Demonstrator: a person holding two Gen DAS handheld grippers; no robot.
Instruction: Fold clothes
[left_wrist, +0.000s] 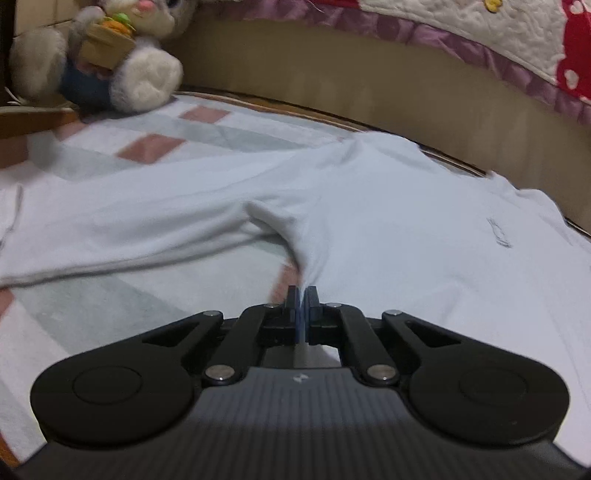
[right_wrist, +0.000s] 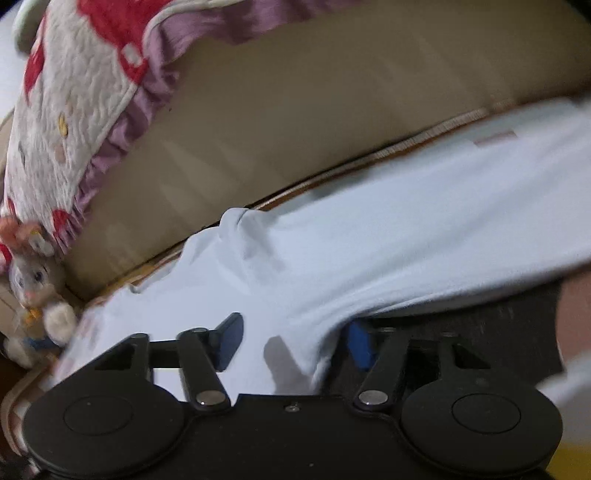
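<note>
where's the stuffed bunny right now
The stuffed bunny sits at the top left of the left wrist view, on the checked blanket beyond the pale blue shirt, against the beige backrest.

From here I read the garment (left_wrist: 388, 206) as plain pale blue. Blanket (left_wrist: 155, 147) under it: white with grey bands, dusty-pink squares. Quilt (right_wrist: 85, 96): cream with red patches, purple ruffle edge. Plush rabbit (left_wrist: 122, 55): grey and white, pink nose. Gripper pads (right_wrist: 231, 341) blue, frames black.
</note>
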